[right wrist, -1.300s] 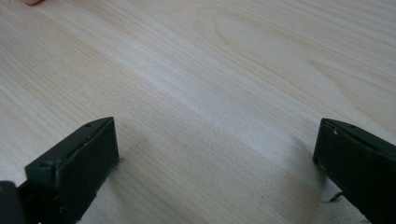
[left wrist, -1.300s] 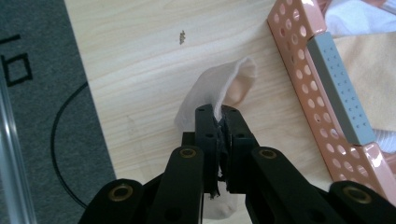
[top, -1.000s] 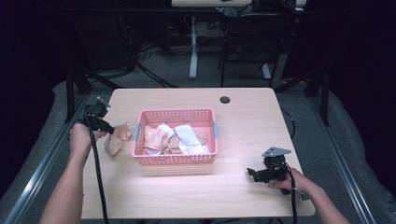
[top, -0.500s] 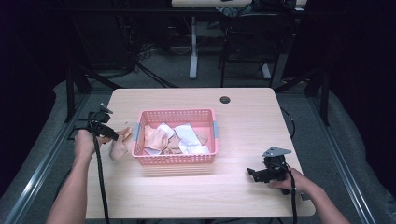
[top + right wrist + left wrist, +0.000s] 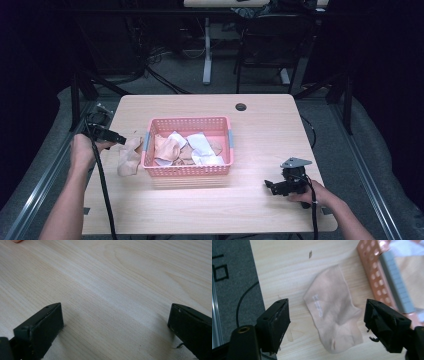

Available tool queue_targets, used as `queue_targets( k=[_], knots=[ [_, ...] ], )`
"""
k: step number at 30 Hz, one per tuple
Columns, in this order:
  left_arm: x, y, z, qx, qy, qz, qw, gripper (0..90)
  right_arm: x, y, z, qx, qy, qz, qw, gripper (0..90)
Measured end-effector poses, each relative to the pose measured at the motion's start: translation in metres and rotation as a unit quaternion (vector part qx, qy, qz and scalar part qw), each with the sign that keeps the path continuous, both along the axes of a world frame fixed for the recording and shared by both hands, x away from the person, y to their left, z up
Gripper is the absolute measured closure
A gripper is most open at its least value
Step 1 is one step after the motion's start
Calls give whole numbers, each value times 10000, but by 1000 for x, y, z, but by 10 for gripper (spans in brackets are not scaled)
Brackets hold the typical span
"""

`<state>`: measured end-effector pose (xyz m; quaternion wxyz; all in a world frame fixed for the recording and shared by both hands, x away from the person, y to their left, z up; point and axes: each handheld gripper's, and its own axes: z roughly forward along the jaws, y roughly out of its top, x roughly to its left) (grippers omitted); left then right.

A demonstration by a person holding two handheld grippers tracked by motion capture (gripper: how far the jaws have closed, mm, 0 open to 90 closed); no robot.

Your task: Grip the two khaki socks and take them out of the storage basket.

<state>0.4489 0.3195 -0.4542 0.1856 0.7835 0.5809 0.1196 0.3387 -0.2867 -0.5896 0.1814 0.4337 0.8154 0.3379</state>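
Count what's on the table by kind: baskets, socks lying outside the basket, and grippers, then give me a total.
Baskets: 1, the pink basket
Socks outside it: 1, the beige sock
Grippers: 2, the left gripper and the right gripper
Total: 4

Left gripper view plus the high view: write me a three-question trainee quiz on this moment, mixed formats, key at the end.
1. True or false: the beige sock lies inside the pink basket.
2. Multiple choice: the left hand-held gripper is A) shut on the sock, B) open above the sock, C) inside the basket.
3. Fill in: the right hand-held gripper is open over bare ____.

Key: 1 false, it lies on the wooden table beside the basket; 2 B; 3 table.
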Motion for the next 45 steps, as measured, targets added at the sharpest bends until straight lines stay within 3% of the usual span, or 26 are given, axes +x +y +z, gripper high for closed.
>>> queue_targets(
  k=[7, 17, 23, 33, 42, 45],
  knots=[
    [-5, -19, 27, 49, -391, -260, 9989, 155, 0, 0, 0, 0, 2, 2, 10000, 0],
    [-1, -58, 36, 28, -568, -739, 9956, 130, 0, 0, 0, -8, -17, 8, 10000, 0],
    [2, -79, 31, -162, -510, -949, 9941, 111, 0, 0, 0, -8, -17, 7, 10000, 0],
    [8, -121, 14, -156, -306, -1474, 9885, 131, 0, 0, 0, 1, 2, 4, 10000, 0],
    [9, -146, 1, -149, -110, -1743, 9845, 153, 0, 0, 0, -8, -17, 14, 10000, 0],
    [10, -153, -4, -114, -37, -1758, 9843, 166, 0, 0, 0, 41, -19, 17, 10000, 0]
  ],
)
